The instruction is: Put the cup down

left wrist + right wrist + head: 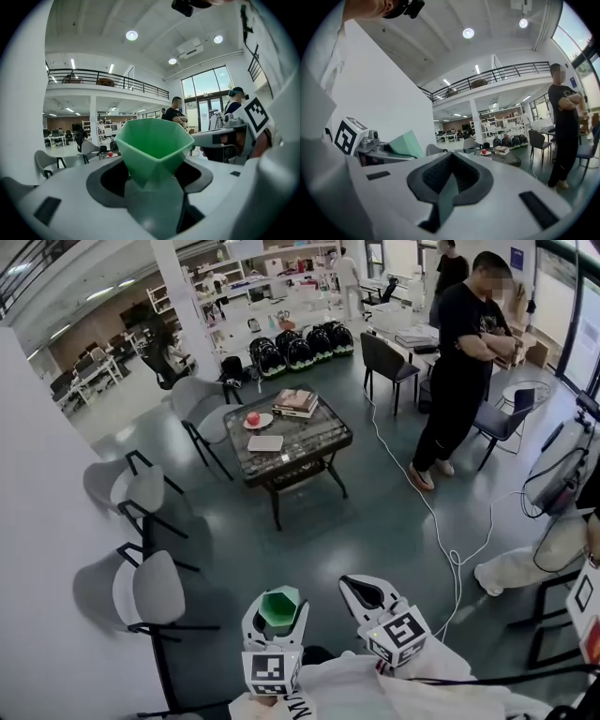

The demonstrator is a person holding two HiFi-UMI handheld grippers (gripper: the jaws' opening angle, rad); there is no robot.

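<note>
Dark glass-topped table (323, 439): right half bare; stacked books (295, 401), white plate (259, 422) and flat white pad (265, 442) fill the far and left parts; grey shell chair (202, 404) stands close at its left.

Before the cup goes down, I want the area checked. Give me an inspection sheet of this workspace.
Surface: low dark table some way ahead, partly bare.
Job's things: green cup, held in the left tool.
Clutter: books, red apple on a plate, white pad, all on the table.
Tools: left tool shut on the cup; right tool shut, empty.
Cables: white cable across the floor, right of the table.
Surroundings: grey chairs at left; a person standing with arms folded beyond the table.
</note>
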